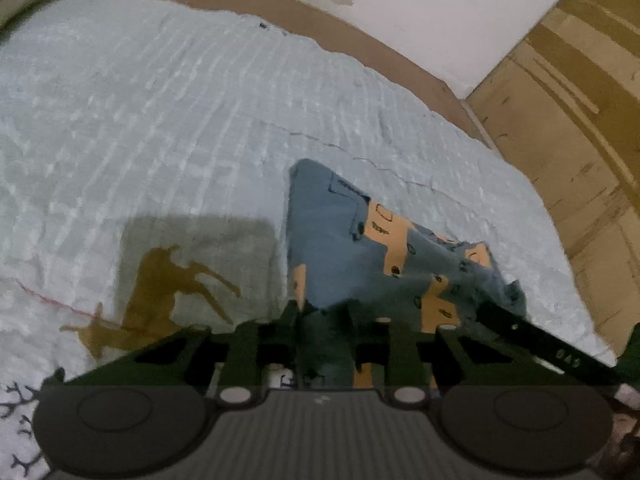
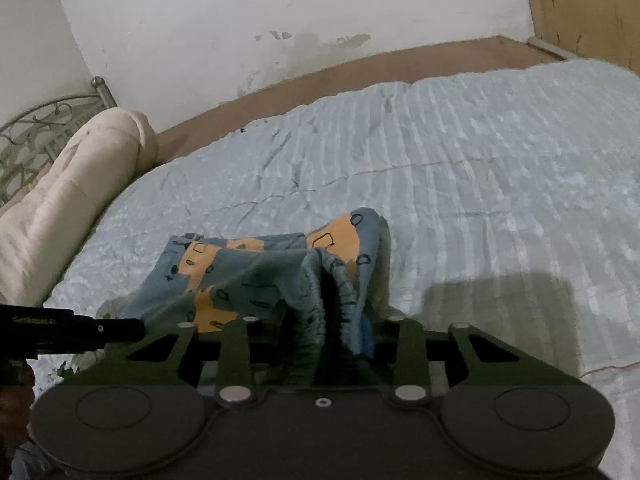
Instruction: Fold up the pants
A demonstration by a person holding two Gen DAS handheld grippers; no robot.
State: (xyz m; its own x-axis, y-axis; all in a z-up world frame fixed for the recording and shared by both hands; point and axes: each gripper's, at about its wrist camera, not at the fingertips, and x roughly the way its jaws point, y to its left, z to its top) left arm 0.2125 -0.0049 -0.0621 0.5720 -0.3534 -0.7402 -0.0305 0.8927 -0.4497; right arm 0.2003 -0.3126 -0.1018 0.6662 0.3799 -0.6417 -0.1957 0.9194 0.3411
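A: What do the tongs hold?

B: The left tongs (image 1: 326,320) are clamped on one near edge of the pants (image 1: 360,248); the right tongs (image 2: 328,320) are clamped on the bunched waistband.

A: Why both?

B: Likely to keep the cloth taut between them for a clean fold. The far part of the pants trails on the bed (image 1: 160,120).

A: Beyond that?

B: A pillow (image 2: 68,196) lies at the far left, and a wall (image 2: 280,12) stands behind the bed.
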